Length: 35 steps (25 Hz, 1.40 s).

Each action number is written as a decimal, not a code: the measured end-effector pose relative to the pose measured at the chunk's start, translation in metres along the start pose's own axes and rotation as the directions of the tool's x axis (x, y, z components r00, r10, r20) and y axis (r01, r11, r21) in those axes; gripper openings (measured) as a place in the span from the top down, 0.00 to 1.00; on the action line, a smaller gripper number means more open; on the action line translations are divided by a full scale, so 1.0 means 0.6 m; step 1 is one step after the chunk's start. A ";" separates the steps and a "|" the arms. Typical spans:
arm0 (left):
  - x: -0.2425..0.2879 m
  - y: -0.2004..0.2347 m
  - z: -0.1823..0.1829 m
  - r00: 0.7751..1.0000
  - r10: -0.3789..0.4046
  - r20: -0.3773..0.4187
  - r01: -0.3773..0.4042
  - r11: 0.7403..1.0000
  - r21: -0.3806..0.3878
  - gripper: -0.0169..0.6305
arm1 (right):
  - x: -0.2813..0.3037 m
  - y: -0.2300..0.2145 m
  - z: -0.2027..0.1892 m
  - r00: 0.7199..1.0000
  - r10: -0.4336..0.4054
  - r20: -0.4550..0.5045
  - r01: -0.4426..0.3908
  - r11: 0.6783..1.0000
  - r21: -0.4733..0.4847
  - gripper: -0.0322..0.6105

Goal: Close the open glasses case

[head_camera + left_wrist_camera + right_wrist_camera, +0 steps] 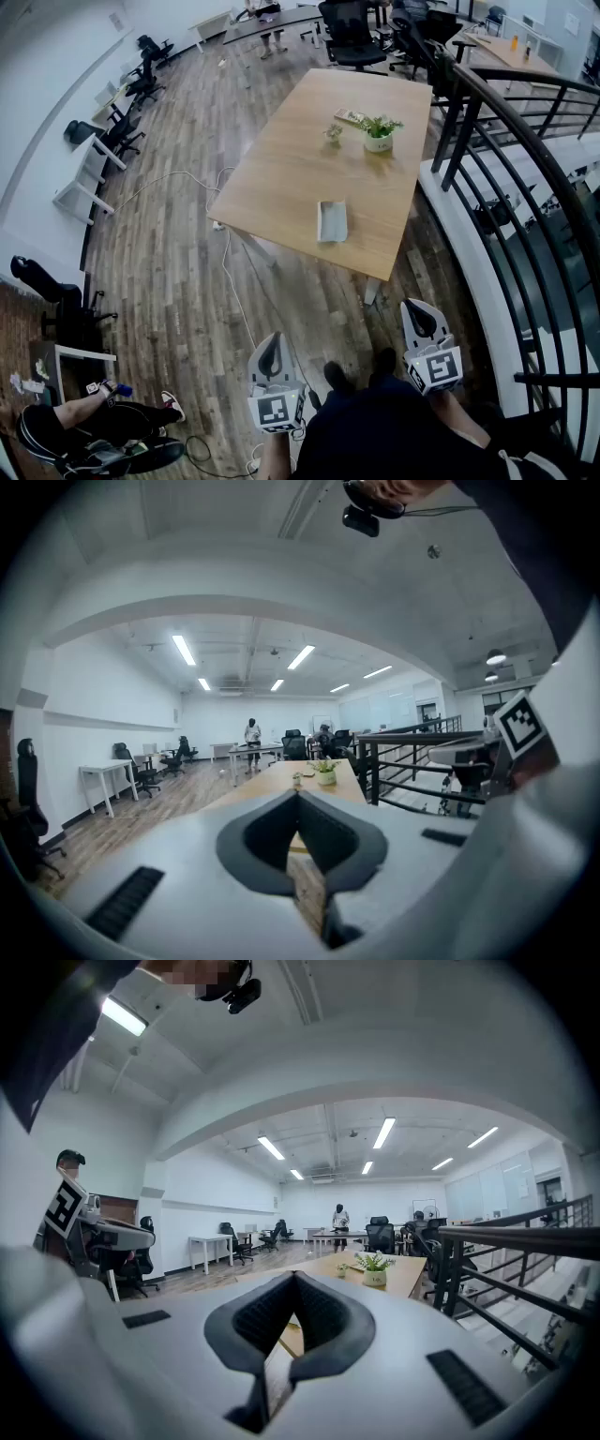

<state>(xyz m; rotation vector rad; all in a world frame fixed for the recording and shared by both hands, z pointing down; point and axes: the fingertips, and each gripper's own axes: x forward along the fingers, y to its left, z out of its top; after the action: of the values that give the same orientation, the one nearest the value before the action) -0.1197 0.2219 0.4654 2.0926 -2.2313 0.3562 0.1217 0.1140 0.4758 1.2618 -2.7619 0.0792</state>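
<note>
Lengthwise, glasses case [332, 221] along table [309, 141]

Table [309, 159] – pale wood, smooth, matt
Floor [178, 281] – wood planks, mixed brown tones, low sheen
railing [525, 187] black metal, satin
glasses case [332, 221] grey, matt
left gripper [298, 794], right gripper [295, 1277]: light grey matt plastic shells, black ribbed pads [323, 1312]
plant pot [378, 142] white, glossy

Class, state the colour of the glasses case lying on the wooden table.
The glasses case is pale grey; the head view shows it best.
</note>
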 end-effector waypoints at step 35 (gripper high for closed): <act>0.033 -0.004 0.030 0.999 -0.012 0.033 0.011 0.999 0.041 0.98 | 0.017 -0.004 0.023 1.000 0.028 0.006 -0.028 0.998 -0.057 0.93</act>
<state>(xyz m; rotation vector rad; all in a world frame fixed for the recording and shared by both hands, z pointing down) -0.1170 0.1986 0.4521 2.1461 -2.2482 0.3720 0.1160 0.1033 0.4635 1.2118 -2.7667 -0.0015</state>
